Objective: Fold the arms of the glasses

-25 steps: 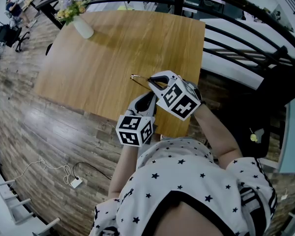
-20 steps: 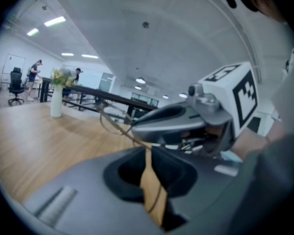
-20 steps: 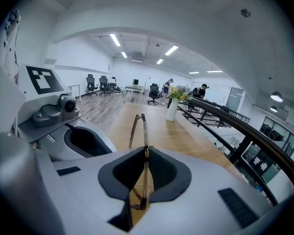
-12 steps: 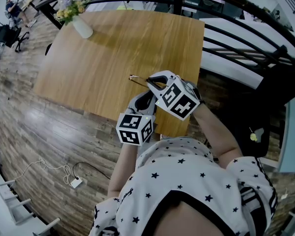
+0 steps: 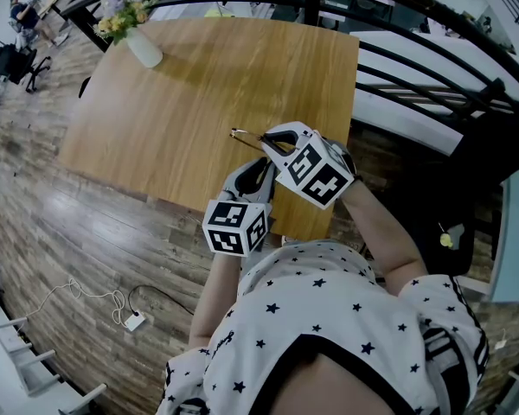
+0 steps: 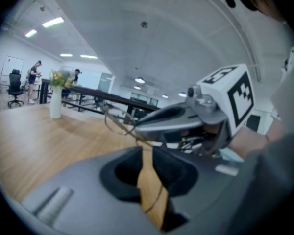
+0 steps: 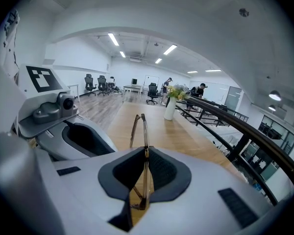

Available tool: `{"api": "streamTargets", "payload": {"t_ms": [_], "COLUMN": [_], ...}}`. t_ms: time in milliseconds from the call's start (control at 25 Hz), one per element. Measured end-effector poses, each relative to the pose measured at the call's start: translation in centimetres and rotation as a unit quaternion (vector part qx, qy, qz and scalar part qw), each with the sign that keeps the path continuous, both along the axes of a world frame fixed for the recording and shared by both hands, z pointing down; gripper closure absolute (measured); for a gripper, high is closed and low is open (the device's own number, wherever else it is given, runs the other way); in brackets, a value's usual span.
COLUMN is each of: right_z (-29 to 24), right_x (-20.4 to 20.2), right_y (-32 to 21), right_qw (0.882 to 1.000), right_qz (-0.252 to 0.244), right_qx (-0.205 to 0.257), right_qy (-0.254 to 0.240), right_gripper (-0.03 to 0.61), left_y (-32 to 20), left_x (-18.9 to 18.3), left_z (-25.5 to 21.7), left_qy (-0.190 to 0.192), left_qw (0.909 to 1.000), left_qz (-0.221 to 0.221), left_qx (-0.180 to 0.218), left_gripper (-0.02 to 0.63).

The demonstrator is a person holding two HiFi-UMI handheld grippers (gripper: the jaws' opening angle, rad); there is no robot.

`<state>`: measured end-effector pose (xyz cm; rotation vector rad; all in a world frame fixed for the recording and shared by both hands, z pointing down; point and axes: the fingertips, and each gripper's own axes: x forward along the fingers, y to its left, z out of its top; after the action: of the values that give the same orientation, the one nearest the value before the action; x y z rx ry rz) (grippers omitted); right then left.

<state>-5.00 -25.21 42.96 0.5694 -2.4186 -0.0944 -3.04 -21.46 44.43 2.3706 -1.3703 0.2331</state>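
Observation:
Thin brown-framed glasses [image 5: 240, 135] hang just above the wooden table [image 5: 182, 85] near its front edge. My right gripper [image 5: 272, 143] is shut on the frame, which runs edge-on between its pads [image 7: 159, 168] in the right gripper view, the glasses [image 7: 139, 126] pointing away. My left gripper [image 5: 261, 171] sits just below and to the left of it. Its jaws are opening, with a narrow gap between them. One thin arm of the glasses [image 6: 118, 126] runs down into that gap, and the pads [image 6: 127, 173] do not press on it.
A white vase of flowers [image 5: 144, 45] stands at the table's far left corner. A dark metal railing [image 5: 415, 67] runs along the right side. Wood floor lies on the left, with a white cable [image 5: 112, 305]. Office chairs and people are far off.

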Motion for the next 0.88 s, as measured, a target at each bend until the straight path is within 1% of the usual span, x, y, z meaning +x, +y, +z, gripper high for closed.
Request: {"api": "streamTargets", "payload": {"t_ms": [400,640,880], "right_z": [0.0,-0.5,-1.6], "right_x": [1.7,2.9,3.5], "right_y": [-1.5,-2.7,-3.4], "right_qw": [1.000,0.999,0.997], "right_qz": [0.028,0.052,0.068], "right_qx": [0.006,0.007,0.013], "right_qy": [0.005,-0.004,-0.019], "right_gripper": [0.555,0.555,0.555], "left_y": [0.4,1.0,1.4], "left_x": [-1.6,-2.3,-2.7], "left_z": [-0.3,-0.3,0.3], "left_qy": [0.005,0.006,0.009], "left_qw": [0.9998,0.9996,0.9994], "left_qz": [-0.015,-0.024,-0.029], "left_qx": [0.009,0.015,0.016], "left_gripper": [0.519,0.488,0.474]}}
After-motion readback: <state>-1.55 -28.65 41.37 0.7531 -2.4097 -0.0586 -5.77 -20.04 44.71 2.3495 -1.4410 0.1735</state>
